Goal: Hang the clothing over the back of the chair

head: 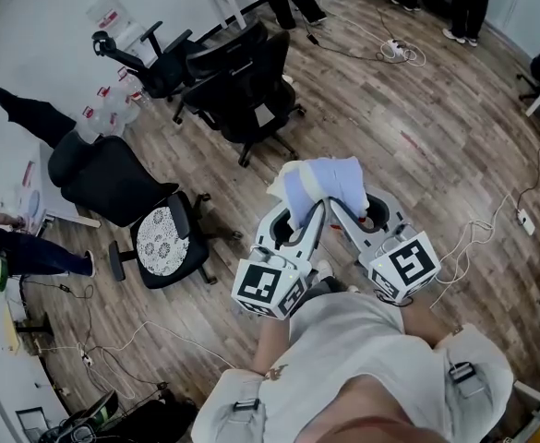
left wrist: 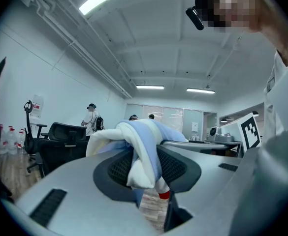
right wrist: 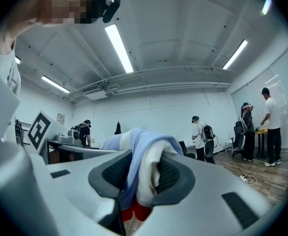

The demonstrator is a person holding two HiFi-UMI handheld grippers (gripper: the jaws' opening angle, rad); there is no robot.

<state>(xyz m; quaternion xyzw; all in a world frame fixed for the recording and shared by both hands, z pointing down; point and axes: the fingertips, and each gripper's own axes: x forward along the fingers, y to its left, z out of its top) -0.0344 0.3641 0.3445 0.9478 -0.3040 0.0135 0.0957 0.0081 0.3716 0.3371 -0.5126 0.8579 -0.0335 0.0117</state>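
On the wooden floor [head: 417, 127], the nearest chair [head: 103, 178] stands well apart from me, ahead and to my left. Its patterned seat [head: 166, 240] faces me and its back rises beyond. The clothing [head: 325, 185] is in the air, bunched crosswise between my claws. My left gripper [head: 299, 218] and right gripper [head: 354, 212] each pinch a fold of it, and the left is nearer the chair.

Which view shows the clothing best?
Head view: the whole blue-and-white clothing bundle shows, clamped by the left hand-held gripper and right hand-held gripper. Each gripper view shows only the fold bunched between its own jaws.
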